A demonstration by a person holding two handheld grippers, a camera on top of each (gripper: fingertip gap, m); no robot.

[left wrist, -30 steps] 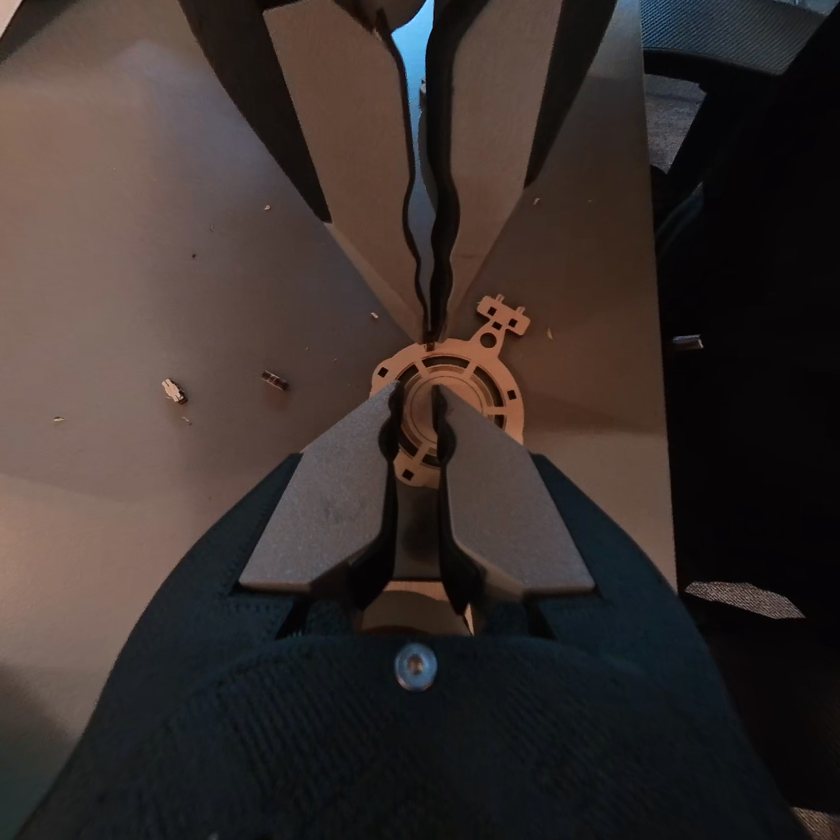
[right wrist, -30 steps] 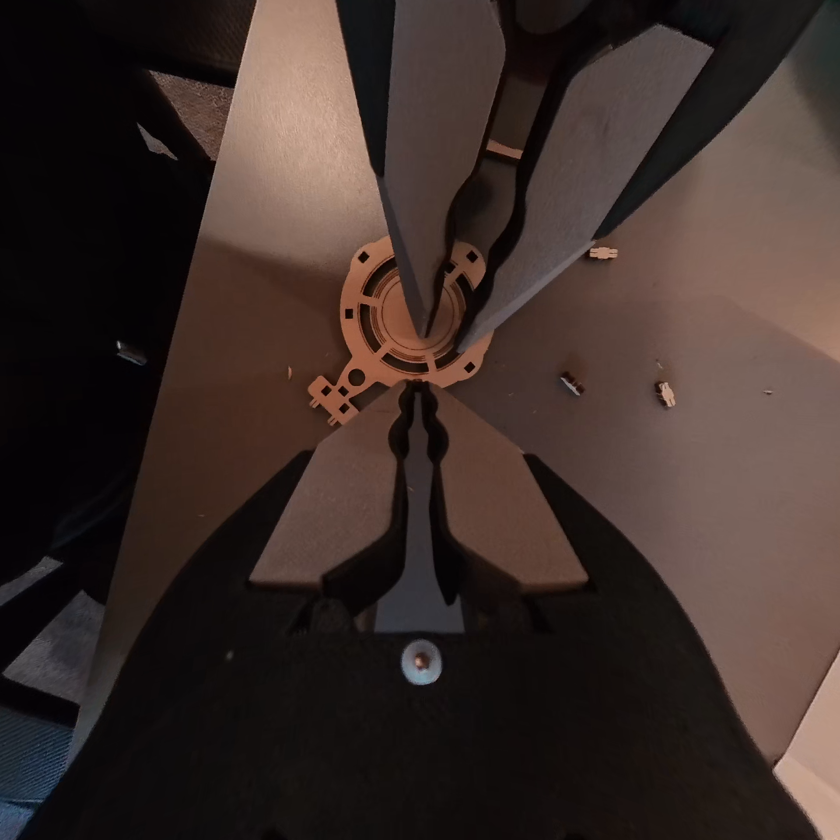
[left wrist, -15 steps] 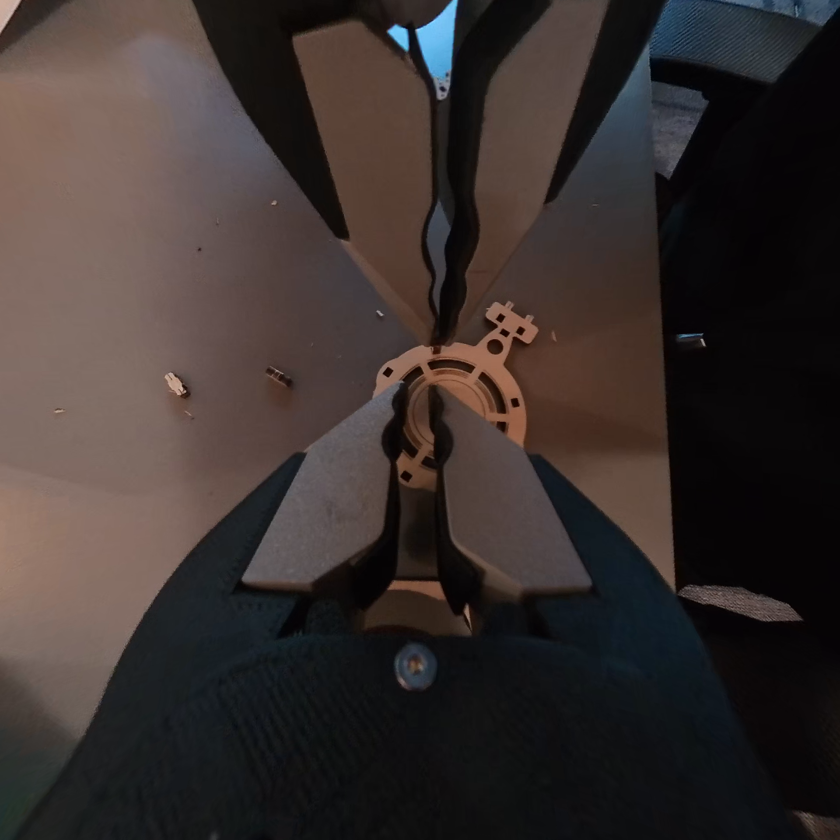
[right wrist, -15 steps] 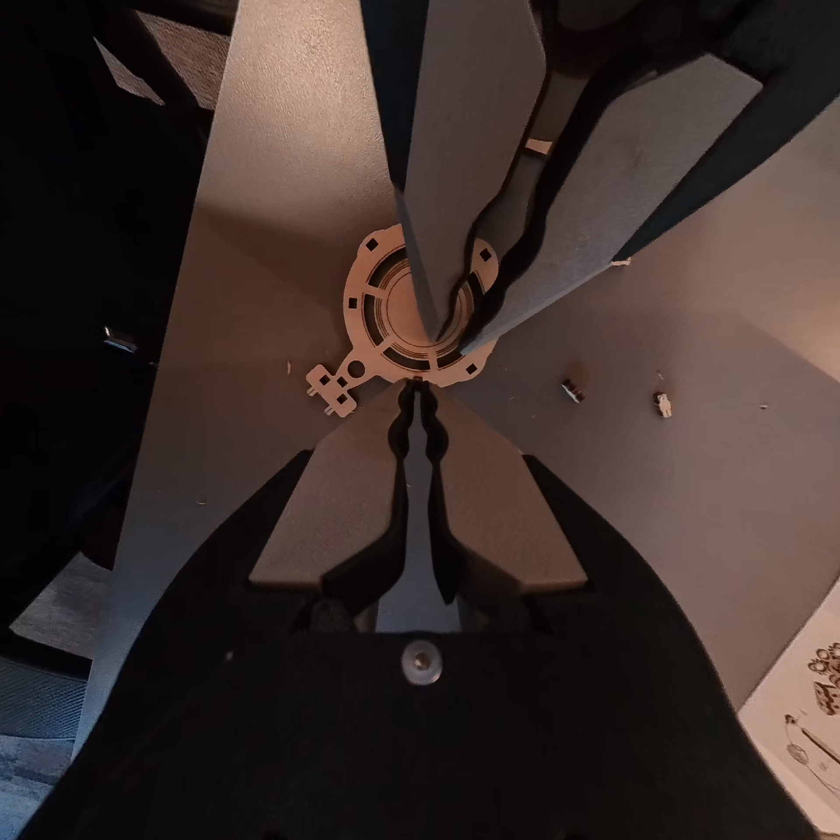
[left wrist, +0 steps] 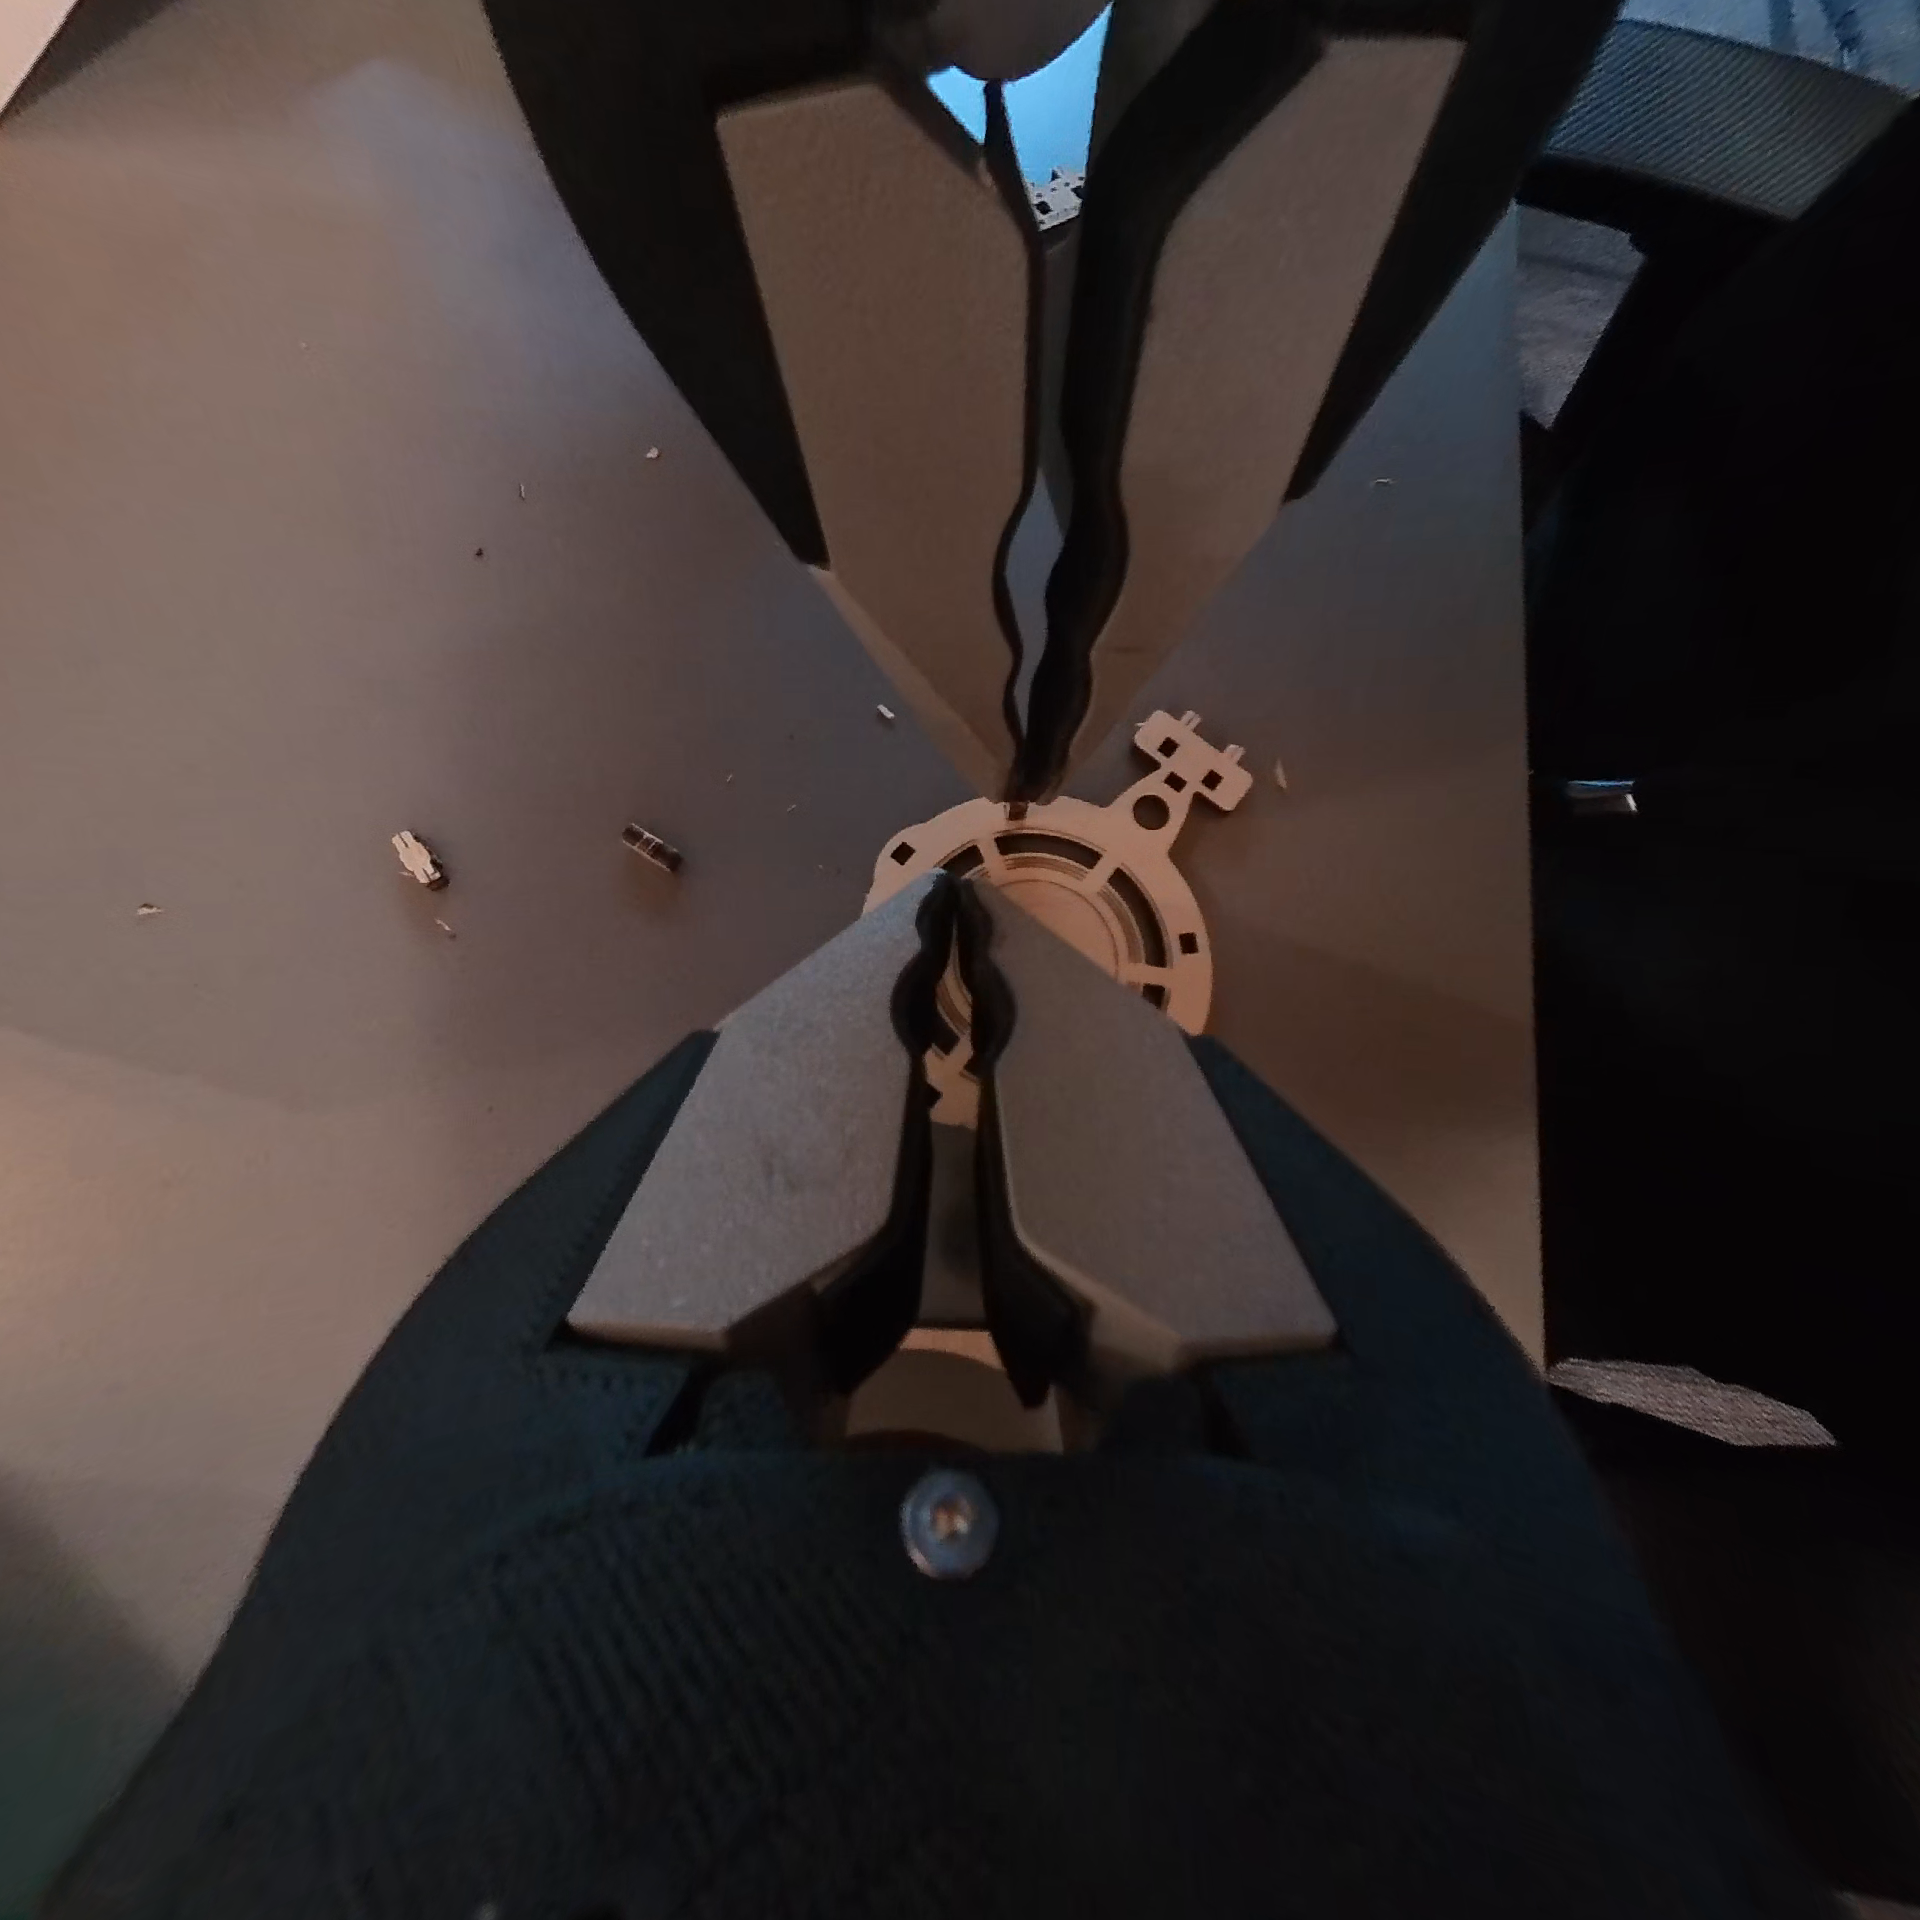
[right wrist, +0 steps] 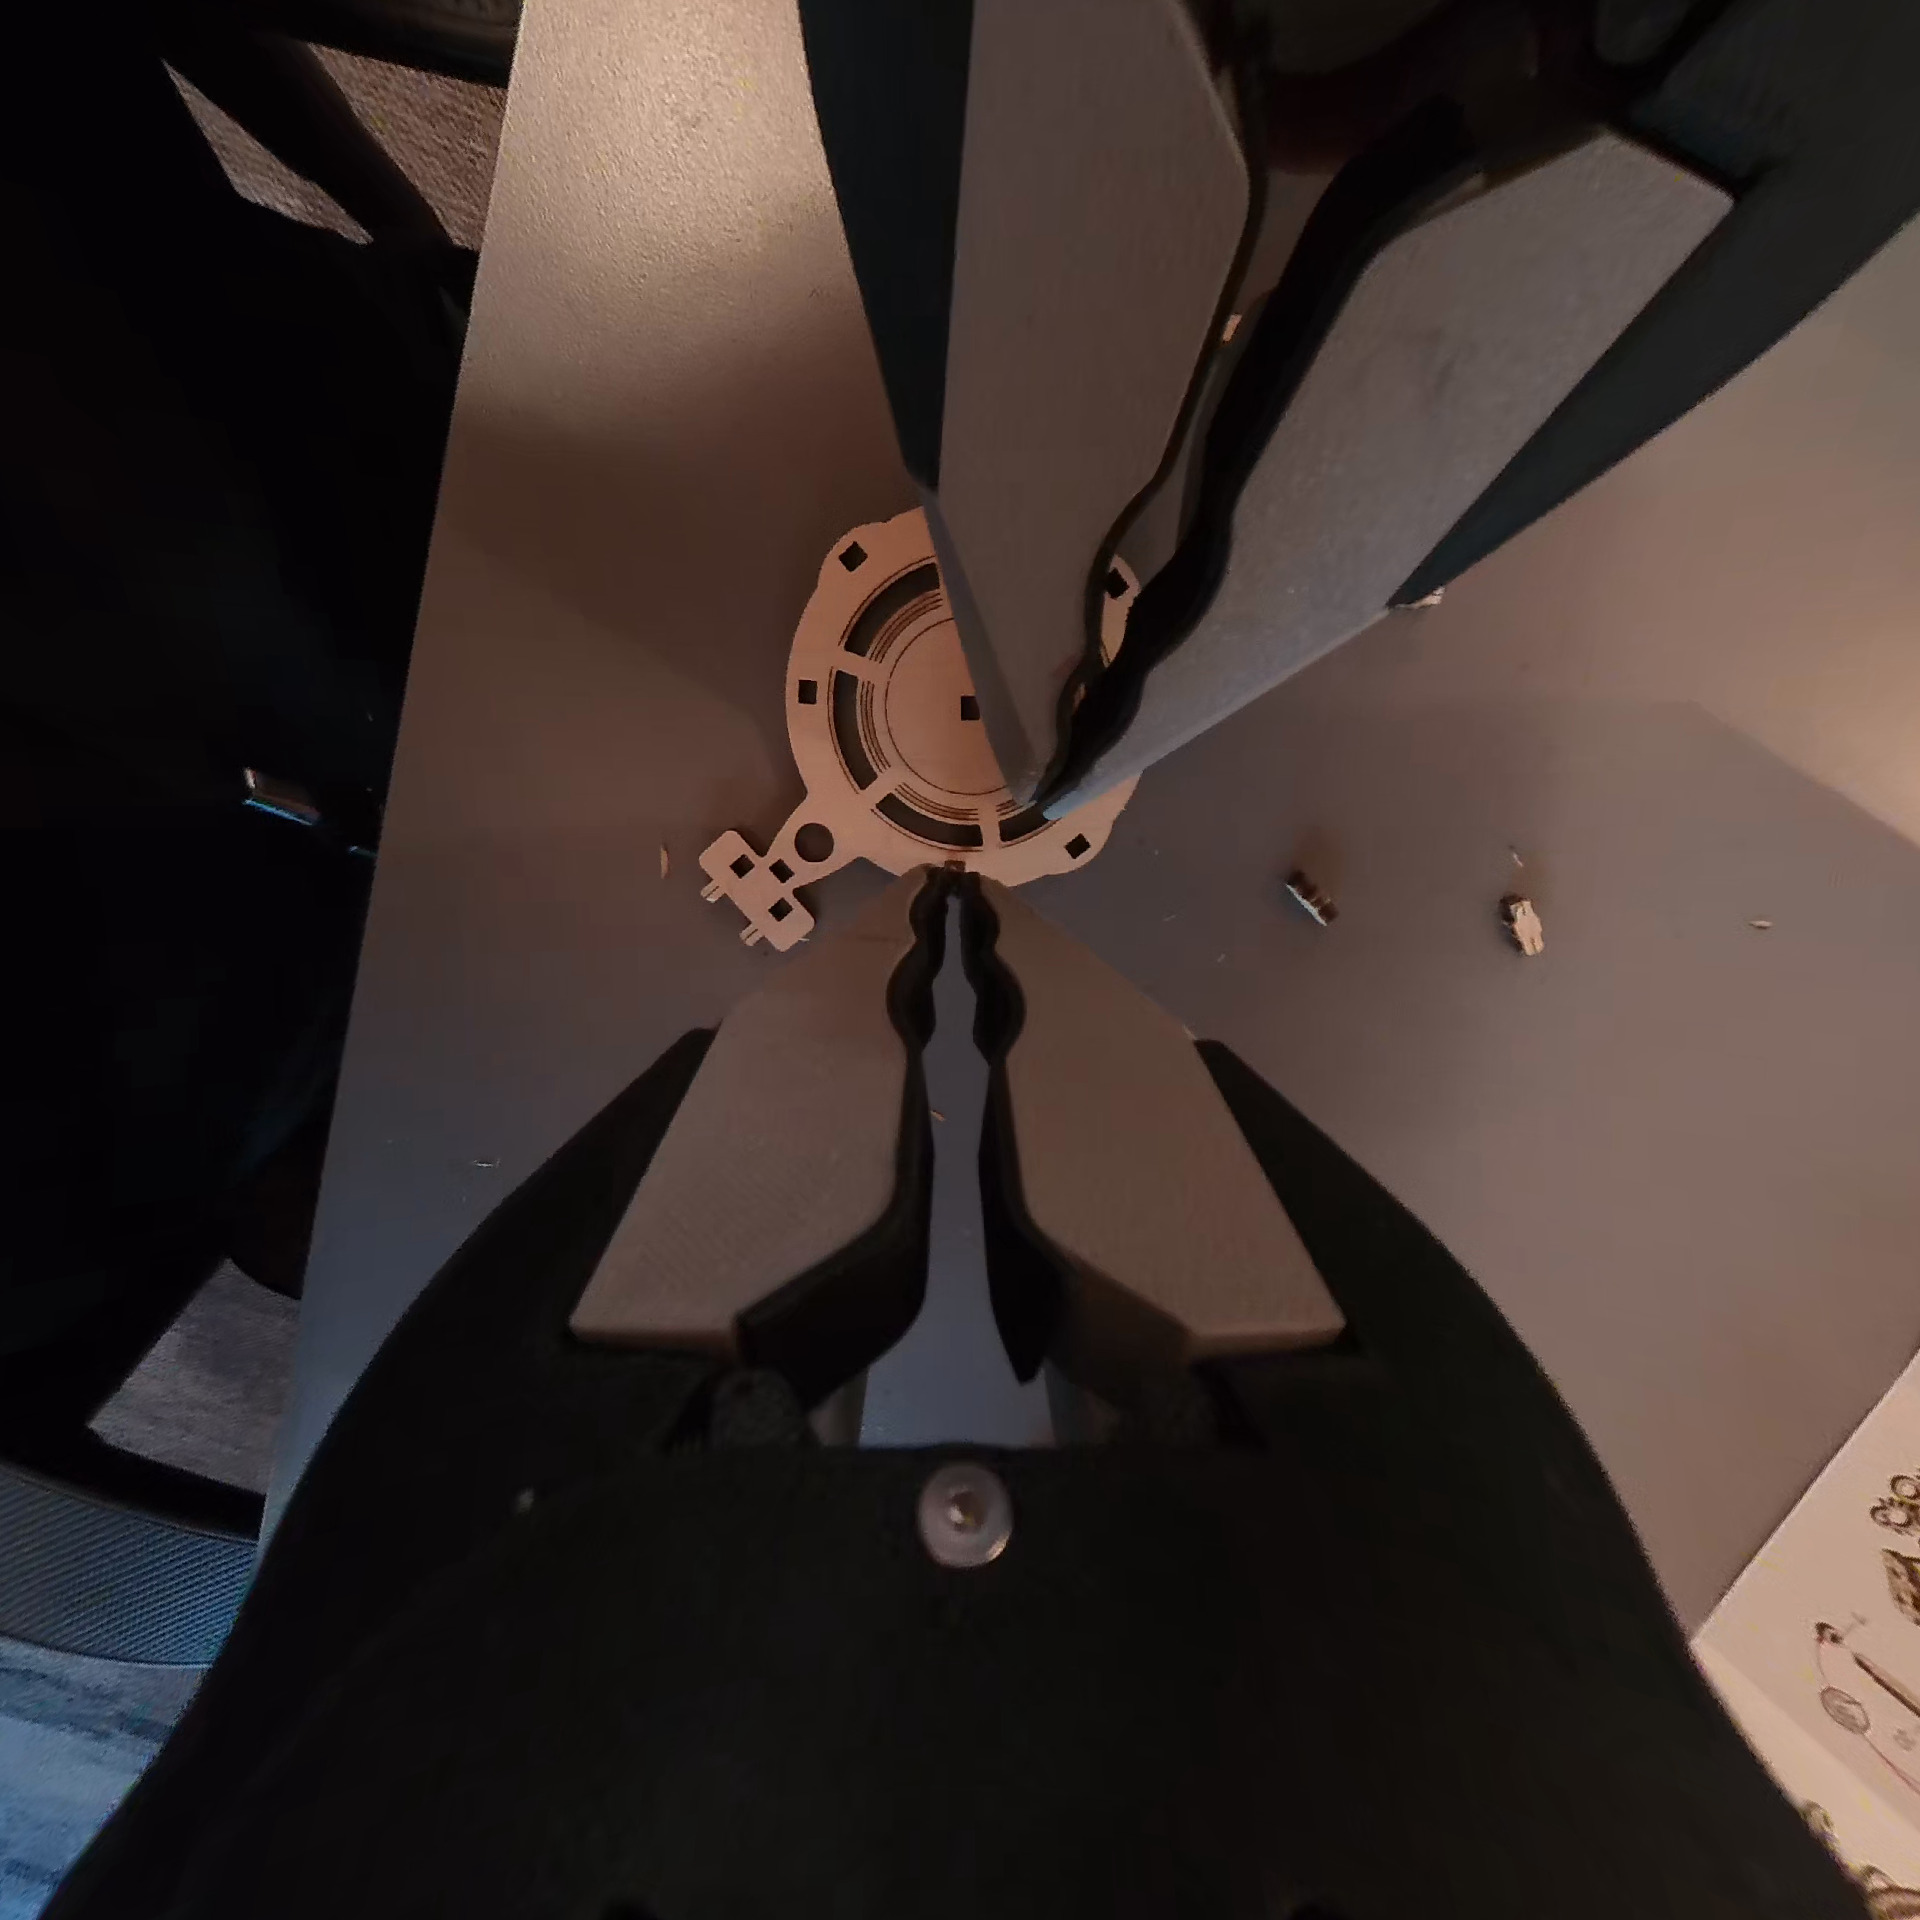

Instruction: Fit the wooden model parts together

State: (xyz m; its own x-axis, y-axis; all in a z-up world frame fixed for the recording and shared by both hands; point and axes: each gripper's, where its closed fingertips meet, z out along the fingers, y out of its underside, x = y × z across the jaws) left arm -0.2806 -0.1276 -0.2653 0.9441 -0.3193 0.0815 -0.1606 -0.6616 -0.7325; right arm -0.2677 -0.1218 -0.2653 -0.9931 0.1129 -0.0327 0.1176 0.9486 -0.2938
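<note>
A round wooden disc (left wrist: 1153, 914) with cut slots and a tabbed arm lies flat on the grey table (left wrist: 312, 623). It also shows in the right wrist view (right wrist: 831, 707). My left gripper (left wrist: 954, 891) is shut, its tips resting on the disc's inner ring; it reaches in from the top of the right wrist view (right wrist: 1039, 795). My right gripper (right wrist: 951, 878) is shut on a small wooden peg (right wrist: 951, 865) at the disc's rim; it comes in from the top of the left wrist view (left wrist: 1023, 784). The grippers' fingers hide part of the disc.
Two small loose wooden pieces (left wrist: 419, 860) (left wrist: 652, 847) lie on the table left of the disc, and show in the right wrist view (right wrist: 1311, 896) (right wrist: 1522, 923). A printed sheet (right wrist: 1849, 1683) lies at the table's corner. A dark chair (left wrist: 1714, 935) stands past the table edge. Both grippers' tips are close together, under 4 cm apart.
My left gripper's jaws have closed from a small gap and its tips have shifted from the disc's centre toward its ring. My right gripper stays shut at the rim.
</note>
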